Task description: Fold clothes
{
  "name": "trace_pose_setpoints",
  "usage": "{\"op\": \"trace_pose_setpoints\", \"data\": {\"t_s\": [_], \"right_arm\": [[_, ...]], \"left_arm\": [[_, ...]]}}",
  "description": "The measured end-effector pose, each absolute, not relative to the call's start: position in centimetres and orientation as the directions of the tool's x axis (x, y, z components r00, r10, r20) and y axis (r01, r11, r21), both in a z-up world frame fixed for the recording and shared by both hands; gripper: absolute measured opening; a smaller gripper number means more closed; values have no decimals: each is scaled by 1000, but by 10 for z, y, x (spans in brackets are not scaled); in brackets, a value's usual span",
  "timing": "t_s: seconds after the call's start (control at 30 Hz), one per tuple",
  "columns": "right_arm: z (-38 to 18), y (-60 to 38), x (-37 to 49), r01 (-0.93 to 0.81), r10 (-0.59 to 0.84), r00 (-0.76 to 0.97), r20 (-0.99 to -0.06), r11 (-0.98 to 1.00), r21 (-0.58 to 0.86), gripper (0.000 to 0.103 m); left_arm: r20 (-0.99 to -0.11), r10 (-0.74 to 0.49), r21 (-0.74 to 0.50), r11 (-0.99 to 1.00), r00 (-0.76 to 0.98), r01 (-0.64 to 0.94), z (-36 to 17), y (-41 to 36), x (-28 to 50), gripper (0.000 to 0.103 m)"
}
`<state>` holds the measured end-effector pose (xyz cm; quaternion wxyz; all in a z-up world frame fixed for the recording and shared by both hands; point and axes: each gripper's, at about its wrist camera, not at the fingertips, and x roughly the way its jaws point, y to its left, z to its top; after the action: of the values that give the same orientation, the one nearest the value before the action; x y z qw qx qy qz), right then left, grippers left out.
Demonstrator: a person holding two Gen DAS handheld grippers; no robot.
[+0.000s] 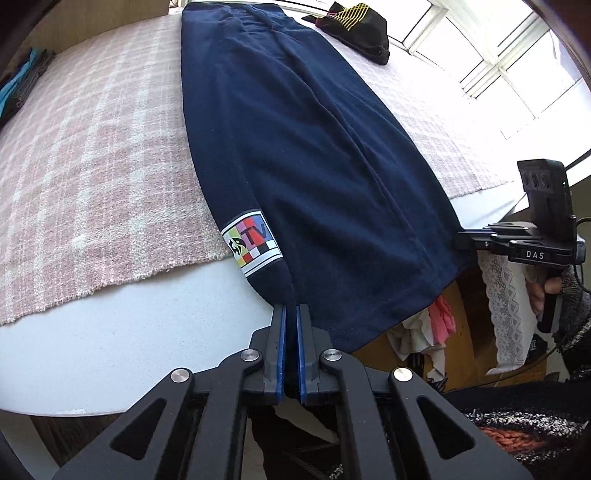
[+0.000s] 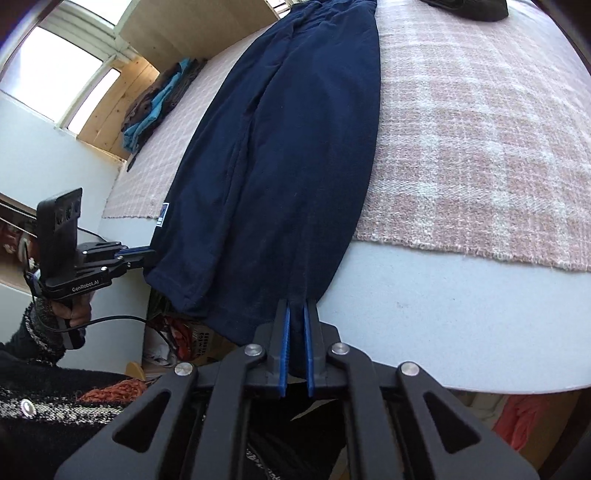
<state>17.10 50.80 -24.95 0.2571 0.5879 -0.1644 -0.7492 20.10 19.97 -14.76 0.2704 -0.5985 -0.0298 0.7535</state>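
Note:
A navy T-shirt (image 1: pixel 306 155) folded into a long strip lies lengthwise on the table, its near end hanging over the front edge. A colourful TV patch (image 1: pixel 252 242) shows on its left side. My left gripper (image 1: pixel 291 308) is shut on the shirt's near left corner. My right gripper (image 2: pixel 296 304) is shut on the shirt (image 2: pixel 280 166) at its near right corner. In the left wrist view the right gripper (image 1: pixel 461 238) appears at the shirt's right edge; in the right wrist view the left gripper (image 2: pixel 147 256) meets its left edge.
A pink checked cloth (image 1: pixel 96 155) covers the white table (image 1: pixel 147 332). A black and yellow garment (image 1: pixel 360 27) lies at the far right, a pile of folded clothes (image 2: pixel 159 99) at the far left. Windows lie beyond the table. A person's hand (image 1: pixel 546 291) holds the right handle.

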Motion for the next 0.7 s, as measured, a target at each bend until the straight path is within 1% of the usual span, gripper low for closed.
{"op": "trace_pose_setpoints", "data": {"t_s": [0.07, 0.1, 0.2, 0.33, 0.4, 0.53, 0.63, 0.7], "right_arm": [[-253, 528, 167, 108, -709, -171, -684, -704, 702, 5], [-254, 534, 167, 76, -755, -179, -631, -650, 756, 5], [-251, 545, 166, 36, -831, -206, -516, -533, 845, 5], [-234, 548, 143, 35, -888, -260, -378, -400, 916, 5], [-223, 550, 125, 48, -895, -288, -341, -369, 928, 5], [-202, 548, 69, 81, -888, -353, -294, -342, 936, 5], [-193, 545, 20, 98, -861, -404, -310, -378, 921, 5], [-194, 547, -14, 78, -834, -436, -339, -410, 909, 4]], "left_arm": [[-844, 522, -464, -826, -124, -321, -144, 191, 197, 4], [-821, 557, -506, -811, -123, -294, -141, 188, 195, 4], [-751, 644, -610, -761, -142, -221, -131, 178, 186, 4], [-677, 709, -688, -705, -197, -174, -109, 170, 169, 4], [-641, 735, -717, -676, -222, -169, -98, 167, 151, 4], [-609, 748, -723, -660, -262, -204, -80, 163, 94, 4], [-613, 738, -698, -673, -282, -243, -78, 160, 41, 4], [-619, 734, -695, -678, -279, -241, -87, 158, 3, 4]]}}
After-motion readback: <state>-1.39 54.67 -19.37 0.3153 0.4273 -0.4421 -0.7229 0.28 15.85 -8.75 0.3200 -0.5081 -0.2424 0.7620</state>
